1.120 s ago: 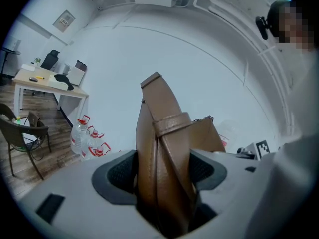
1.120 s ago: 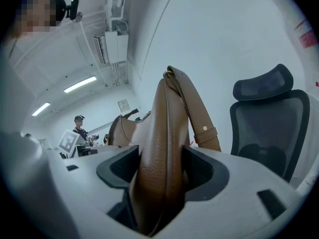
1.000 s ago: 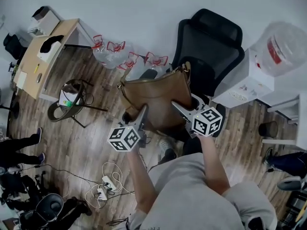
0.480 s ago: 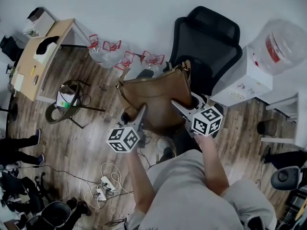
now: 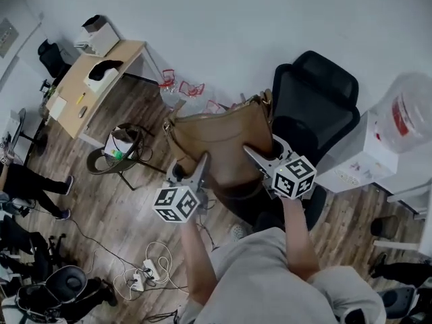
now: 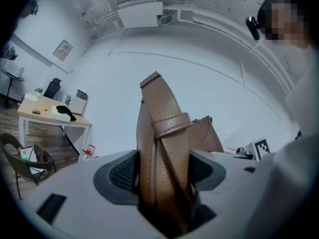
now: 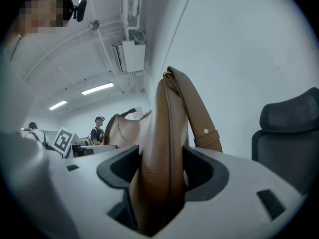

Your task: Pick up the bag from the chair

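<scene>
Bag [image 5: 219, 144] of tan leather is in our grip at both ends, stretched between the two pairs of jaws. Our left gripper [image 5: 192, 167] has the bag's left end wedged deep between its dark pads [image 6: 122, 173]. The folded leather fills the gap from pad to pad, and these jaws have just been closing a little further on it. A strap [image 6: 164, 108] with a leather keeper band [image 6: 172, 125] rises straight up out of the jaws and stands above them.

Our right gripper [image 5: 262, 147] is clenched on the bag's right end. A thick roll of leather sits pressed between its pads [image 7: 122, 168], and a narrower strap with a small metal stud [image 7: 205, 131] runs down just to the right of the jaws. The rest of the bag curves away to the left of those jaws, toward our other hand.

Seen from the head, the body of the bag hangs ahead of both pairs of jaws, its open top turned away from us. The black office chair [image 5: 317, 106] stands beyond and to the right of the right jaws. From the right gripper view its back shows apart from the bag. We cannot tell from any view whether the bag's underside touches the seat.
</scene>
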A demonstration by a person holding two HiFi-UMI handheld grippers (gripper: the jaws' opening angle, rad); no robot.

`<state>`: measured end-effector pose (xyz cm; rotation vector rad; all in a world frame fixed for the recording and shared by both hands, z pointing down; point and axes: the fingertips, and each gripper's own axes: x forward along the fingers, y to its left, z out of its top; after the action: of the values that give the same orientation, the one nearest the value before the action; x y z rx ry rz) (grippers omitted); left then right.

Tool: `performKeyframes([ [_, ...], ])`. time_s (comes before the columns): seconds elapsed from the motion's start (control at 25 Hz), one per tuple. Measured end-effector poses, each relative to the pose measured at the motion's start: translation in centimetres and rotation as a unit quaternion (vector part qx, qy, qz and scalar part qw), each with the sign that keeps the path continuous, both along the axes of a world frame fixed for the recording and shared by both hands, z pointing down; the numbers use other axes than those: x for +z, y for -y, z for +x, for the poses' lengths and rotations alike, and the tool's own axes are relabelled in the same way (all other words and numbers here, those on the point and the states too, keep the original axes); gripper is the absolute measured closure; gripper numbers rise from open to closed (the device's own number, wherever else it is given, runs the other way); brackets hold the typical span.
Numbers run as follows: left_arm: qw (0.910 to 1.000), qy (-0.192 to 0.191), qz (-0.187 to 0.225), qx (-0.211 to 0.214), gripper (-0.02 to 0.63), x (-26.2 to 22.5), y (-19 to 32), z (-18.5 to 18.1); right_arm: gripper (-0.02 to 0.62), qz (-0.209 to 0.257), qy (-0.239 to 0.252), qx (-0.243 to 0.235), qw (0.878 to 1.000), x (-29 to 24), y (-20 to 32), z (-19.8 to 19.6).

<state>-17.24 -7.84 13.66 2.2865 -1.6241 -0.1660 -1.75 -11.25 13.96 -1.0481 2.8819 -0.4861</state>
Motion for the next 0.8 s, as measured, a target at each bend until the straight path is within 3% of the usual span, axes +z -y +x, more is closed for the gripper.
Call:
performKeyframes([
  [0.36, 0.9980, 0.011, 0.045, -0.043, 0.330, -4.8, -0.4, -3.8, 0.310, 0.047, 0.011, -0.051, 0.998, -4.7, 1.2, -4.2],
  [0.8, 0.9988, 0.000, 0.017, -0.046, 0.330, -2.2, 1.5, -3.4, 0.314, 0.014, -0.007, -0.059, 0.998, -2.3, 3.2, -3.9],
])
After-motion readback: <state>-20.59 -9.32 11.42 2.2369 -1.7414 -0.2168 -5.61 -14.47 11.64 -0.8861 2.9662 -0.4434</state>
